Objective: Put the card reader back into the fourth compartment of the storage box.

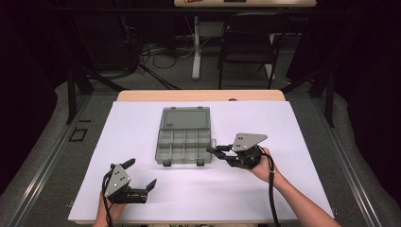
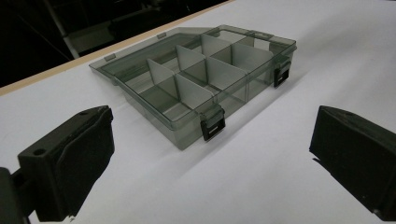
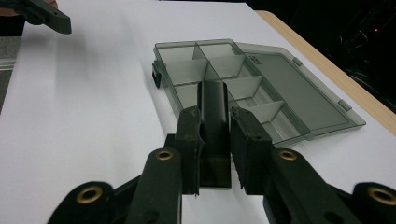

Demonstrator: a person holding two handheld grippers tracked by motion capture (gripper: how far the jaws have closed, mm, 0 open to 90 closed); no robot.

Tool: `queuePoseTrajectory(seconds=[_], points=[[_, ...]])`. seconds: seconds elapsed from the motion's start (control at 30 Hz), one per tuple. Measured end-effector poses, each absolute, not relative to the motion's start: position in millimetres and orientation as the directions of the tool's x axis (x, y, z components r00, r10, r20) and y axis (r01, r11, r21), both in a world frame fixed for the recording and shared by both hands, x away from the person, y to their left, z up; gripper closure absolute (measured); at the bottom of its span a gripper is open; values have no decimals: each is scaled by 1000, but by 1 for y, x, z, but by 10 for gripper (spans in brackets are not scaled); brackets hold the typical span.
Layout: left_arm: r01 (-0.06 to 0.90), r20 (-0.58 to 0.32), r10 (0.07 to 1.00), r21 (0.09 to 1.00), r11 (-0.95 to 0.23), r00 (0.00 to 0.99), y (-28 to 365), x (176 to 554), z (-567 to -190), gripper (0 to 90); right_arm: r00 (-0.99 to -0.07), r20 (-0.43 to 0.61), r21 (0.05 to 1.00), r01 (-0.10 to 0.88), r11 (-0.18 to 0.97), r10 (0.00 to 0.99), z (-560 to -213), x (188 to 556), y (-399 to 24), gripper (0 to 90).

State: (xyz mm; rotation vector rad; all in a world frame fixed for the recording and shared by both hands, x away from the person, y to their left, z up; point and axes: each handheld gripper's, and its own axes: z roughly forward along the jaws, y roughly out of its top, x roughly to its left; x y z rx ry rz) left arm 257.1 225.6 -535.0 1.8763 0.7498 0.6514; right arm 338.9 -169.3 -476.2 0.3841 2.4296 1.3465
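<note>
Lying open near the middle of the high view, the grey see-through organizer box (image 1: pixel 183 142) rests on the white sheet (image 1: pixel 142 198) that covers the table, its lid (image 1: pixel 185 118) folded flat toward the top of the frame and its divided tray toward the bottom, with two black latches (image 1: pixel 167 162) on the tray's lower edge. At the box's right side in that view, the right gripper (image 1: pixel 215 150) points left toward the tray's lower right corner, held by a hand that enters from the lower right of the frame. In the right gripper view its jaws stand narrow and are clamped on a dark upright piece (image 3: pixel 214 116) at the tray's near wall; whether that piece is a latch or a divider cannot be told. Beyond it the compartments run toward the upper part of that frame, with the lid lying to the right. The left gripper (image 1: pixel 142 175) sits in the lower left of the high view, well apart from the box, its jaws spread wide with nothing between them. In the left gripper view the two black pads (image 2: pixel 88 149) stand at the lower corners of the frame, and the box lies ahead in the upper middle, one latch (image 2: pixel 213 125) facing the camera.
</note>
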Motion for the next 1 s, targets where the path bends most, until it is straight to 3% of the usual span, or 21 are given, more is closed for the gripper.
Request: queuePoseTrajectory(seconds=[1.0], points=[[213, 116, 738, 918, -335, 665, 226, 257, -535, 1, -876, -139, 844, 140, 518, 462, -475, 364, -164, 733]])
